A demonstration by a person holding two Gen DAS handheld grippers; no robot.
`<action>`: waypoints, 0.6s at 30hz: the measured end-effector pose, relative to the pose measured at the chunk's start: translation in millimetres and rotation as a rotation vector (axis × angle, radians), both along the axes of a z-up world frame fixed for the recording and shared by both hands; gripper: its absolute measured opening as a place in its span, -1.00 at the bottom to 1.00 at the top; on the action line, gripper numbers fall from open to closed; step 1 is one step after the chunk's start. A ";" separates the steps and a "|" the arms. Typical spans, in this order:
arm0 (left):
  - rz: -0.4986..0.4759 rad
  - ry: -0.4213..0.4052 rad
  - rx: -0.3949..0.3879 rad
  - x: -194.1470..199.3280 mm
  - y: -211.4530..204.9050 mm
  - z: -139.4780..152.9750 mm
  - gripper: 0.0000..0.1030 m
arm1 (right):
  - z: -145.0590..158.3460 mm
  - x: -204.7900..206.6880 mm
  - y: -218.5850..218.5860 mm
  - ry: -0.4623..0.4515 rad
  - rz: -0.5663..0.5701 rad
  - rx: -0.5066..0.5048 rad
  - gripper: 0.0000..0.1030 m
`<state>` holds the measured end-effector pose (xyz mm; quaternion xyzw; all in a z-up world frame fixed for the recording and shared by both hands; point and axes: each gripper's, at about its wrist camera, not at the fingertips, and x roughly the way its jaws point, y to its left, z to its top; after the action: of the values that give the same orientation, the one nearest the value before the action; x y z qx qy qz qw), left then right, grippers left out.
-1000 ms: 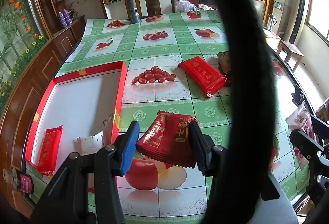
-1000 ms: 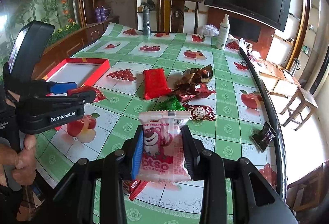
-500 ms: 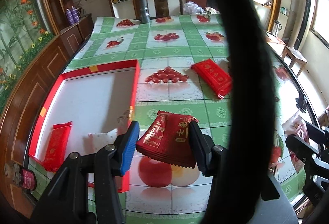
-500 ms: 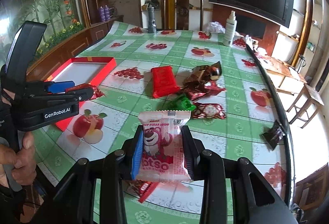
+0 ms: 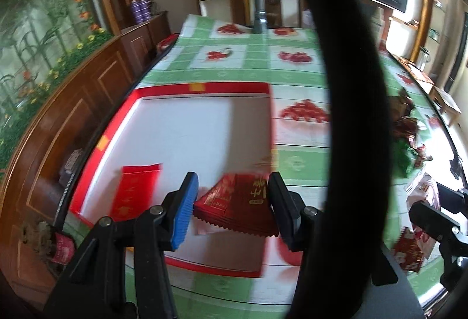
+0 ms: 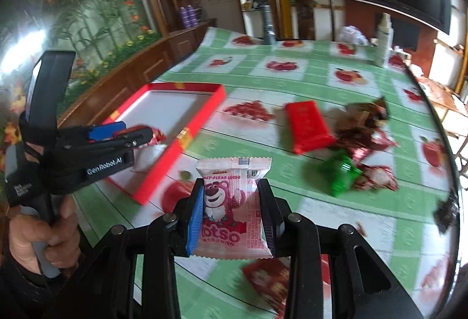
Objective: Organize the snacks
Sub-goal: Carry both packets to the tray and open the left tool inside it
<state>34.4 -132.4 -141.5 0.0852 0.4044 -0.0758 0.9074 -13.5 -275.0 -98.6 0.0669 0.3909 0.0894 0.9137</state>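
My left gripper (image 5: 232,202) is shut on a dark red snack packet (image 5: 239,202) and holds it over the near right part of the red box with a white floor (image 5: 187,126). A flat red packet (image 5: 134,190) lies in the box at the near left. In the right wrist view the left gripper (image 6: 146,133) hangs over the box (image 6: 163,108). My right gripper (image 6: 231,213) is shut on a pink Lotso packet (image 6: 231,208) above the table, right of the box.
A red flat packet (image 6: 307,126), brown and dark red wrappers (image 6: 362,129) and a green packet (image 6: 340,172) lie on the green fruit-print tablecloth (image 6: 307,79). A red packet (image 6: 272,281) lies under my right gripper. A grey flask (image 6: 267,26) and white spray bottle (image 6: 383,38) stand far back.
My left gripper has moved left with the red packet, from over the tablecloth to over the box. My right gripper has shifted left toward the box, still holding the Lotso packet.
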 end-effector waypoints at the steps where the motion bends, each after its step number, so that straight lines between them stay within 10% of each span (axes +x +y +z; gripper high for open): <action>1: 0.012 -0.003 0.003 2.6 5.5 0.1 -0.01 | 0.5 6.0 6.8 -0.004 0.012 0.005 -0.32; 18: 0.152 0.032 -0.042 53.6 82.3 -14.0 -0.02 | -6.3 100.2 89.1 0.022 0.165 0.068 -0.33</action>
<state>88.0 -50.0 -155.5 0.0338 0.4223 -0.0164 0.9057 86.8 -185.9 -104.8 0.0666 0.4020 0.1769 0.8959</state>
